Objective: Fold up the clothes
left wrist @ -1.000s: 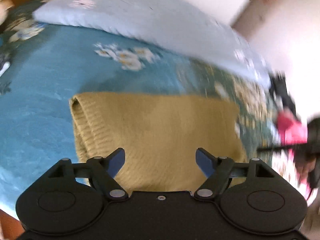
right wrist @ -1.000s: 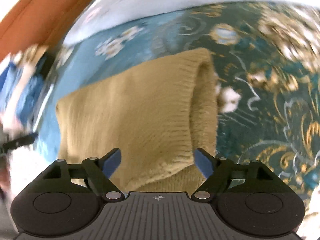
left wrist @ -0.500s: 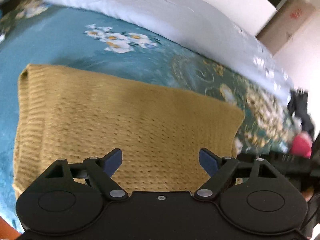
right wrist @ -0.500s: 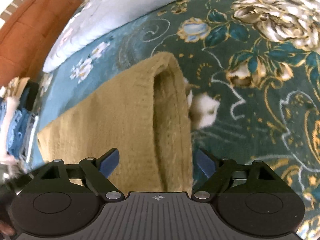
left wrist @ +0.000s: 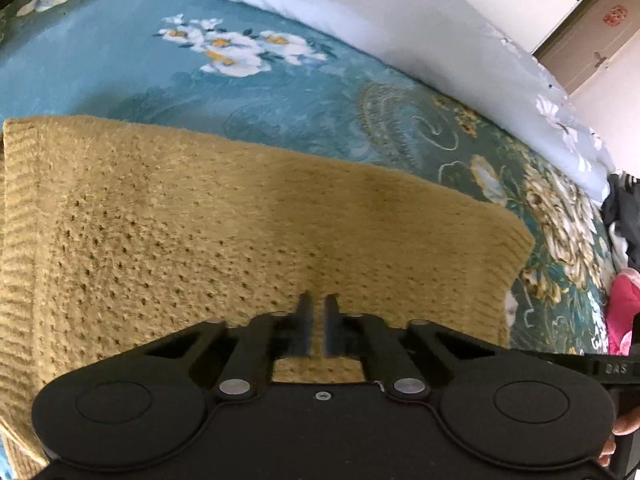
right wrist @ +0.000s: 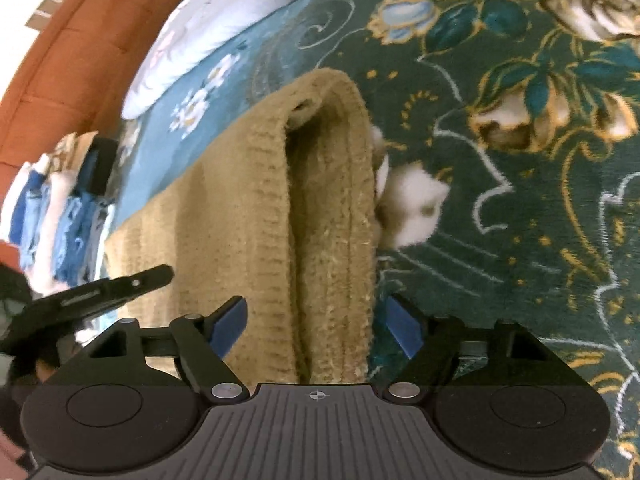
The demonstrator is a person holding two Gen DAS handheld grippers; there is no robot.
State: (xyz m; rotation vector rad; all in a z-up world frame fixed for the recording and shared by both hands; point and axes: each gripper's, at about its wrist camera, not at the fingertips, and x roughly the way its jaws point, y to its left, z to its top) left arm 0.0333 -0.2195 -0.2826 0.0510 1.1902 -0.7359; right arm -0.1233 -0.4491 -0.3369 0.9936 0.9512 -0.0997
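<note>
Broadly, a teal bedspread [left wrist: 120, 64] with white and gold flowers fills both views; in the right wrist view its darker floral part [right wrist: 520, 160] takes the whole right half of the frame; a pale blue quilt [left wrist: 400, 12] lies along the top of the left wrist view and shows again at the upper left of the right one [right wrist: 208, 20], with an orange-brown headboard [right wrist: 68, 60] beyond it; the folded mustard knitted sweater [left wrist: 200, 232] lies flat on the bedspread, covering the middle and left of the left wrist view, and in the right wrist view it runs up the centre [right wrist: 248, 220] with its rolled, doubled edge toward the right; a stack of blue and white clothes [right wrist: 52, 216] sits at the left edge of that view; dark and pink clothes [left wrist: 624, 264] sit at the right edge of the left wrist view; the left gripper [left wrist: 318, 328], low in the frame, has just snapped closed and pinches a small ridge of the sweater's knit between its fingers; the right gripper [right wrist: 316, 324] stands wide, its jaws having just narrowed a little, its blue pads [right wrist: 230, 324] straddling the sweater's rolled edge without pressing it.
</note>
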